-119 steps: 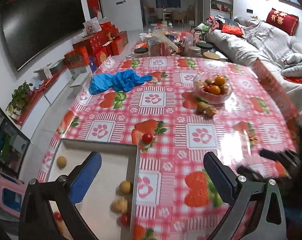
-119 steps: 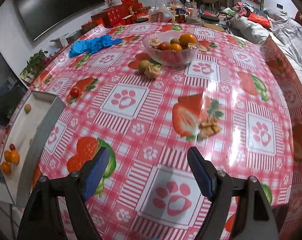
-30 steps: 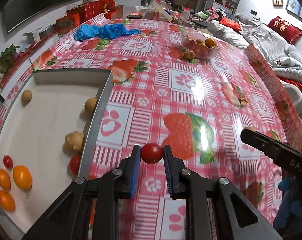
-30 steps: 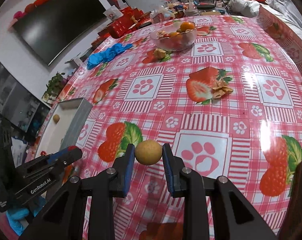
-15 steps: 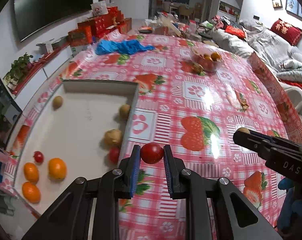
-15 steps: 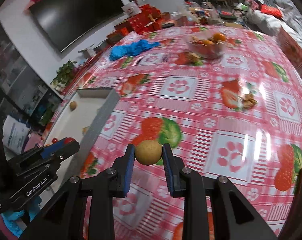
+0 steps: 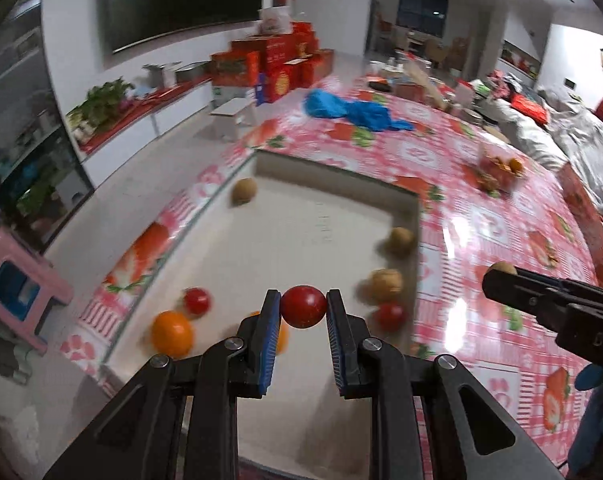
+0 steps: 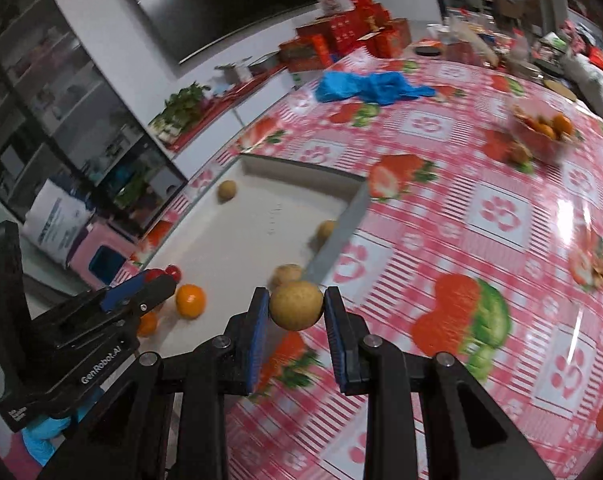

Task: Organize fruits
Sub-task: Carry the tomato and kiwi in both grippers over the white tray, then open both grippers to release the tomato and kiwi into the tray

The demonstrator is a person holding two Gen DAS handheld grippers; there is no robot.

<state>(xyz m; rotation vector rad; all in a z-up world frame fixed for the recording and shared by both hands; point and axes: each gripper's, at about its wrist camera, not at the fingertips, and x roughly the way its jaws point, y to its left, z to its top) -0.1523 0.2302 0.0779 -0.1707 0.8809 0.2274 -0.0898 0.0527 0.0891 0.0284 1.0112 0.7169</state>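
My left gripper (image 7: 303, 307) is shut on a red cherry tomato (image 7: 303, 306) and hangs over the white tray (image 7: 301, 232). In the tray lie an orange (image 7: 171, 333), two more red tomatoes (image 7: 197, 301), a walnut-like nut (image 7: 387, 285) and two tan round fruits (image 7: 400, 241). My right gripper (image 8: 296, 311) is shut on a tan round fruit (image 8: 296, 310), above the tray's right wall (image 8: 337, 236). It also shows at the right of the left wrist view, right gripper (image 7: 501, 276). The left gripper (image 8: 157, 280) appears at the left of the right wrist view.
A glass bowl (image 8: 541, 128) of oranges and other fruit stands far across the red checked tablecloth (image 8: 493, 216). Blue gloves (image 7: 353, 112) lie at the table's far side. A pink stool (image 7: 17, 292) stands on the floor left of the table.
Both grippers have swung left and risen, each still holding its fruit. The left one now hangs over the tray; the right one has reached the tray's right wall.
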